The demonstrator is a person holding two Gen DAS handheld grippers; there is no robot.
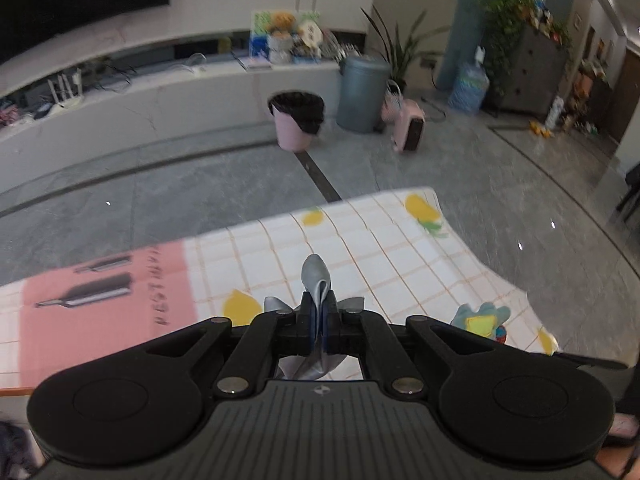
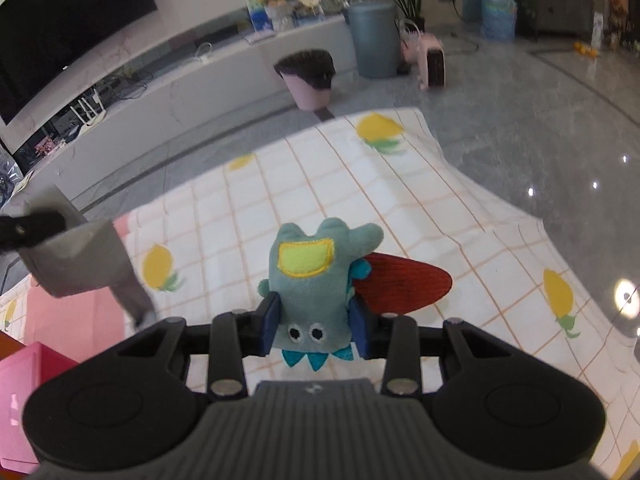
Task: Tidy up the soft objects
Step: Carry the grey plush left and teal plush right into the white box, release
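From the left wrist view we see the left gripper (image 1: pixel 319 312) with its jaws closed on a grey cloth (image 1: pixel 316 276); a fold of the cloth sticks up past the fingertips and more of it hangs down behind them. This view alone shows the pink patch (image 1: pixel 108 288) printed with dark bottles on the table (image 1: pixel 380 240), which is covered by a checked sheet with yellow fruit on it. Off to the right, near the table's edge, we make out the plush toy (image 1: pixel 482 318), small and partly cut off by the gripper's body.

The right wrist view gives us what the left cannot: the right gripper (image 2: pixel 316 322) has its jaws partly apart and pressed on either side of that teal plush toy (image 2: pixel 310 280). The toy lies between the blue pads (image 2: pixel 272 320) with its eyes toward the camera and its yellow belly patch pointing away, its upper body reaching out beyond the fingertips. Just beside the toy, to the right and touching it, we see a red oval piece (image 2: pixel 404 284); whether it belongs to the toy we cannot tell. At the left edge of this view the grey cloth (image 2: pixel 80 260) appears again, hanging blurred above the table, and a pink box (image 2: pixel 24 400) sits in the lower left corner.

Both views share the floor behind, with a pink bin (image 2: pixel 310 80) and a grey bin (image 2: pixel 374 40).
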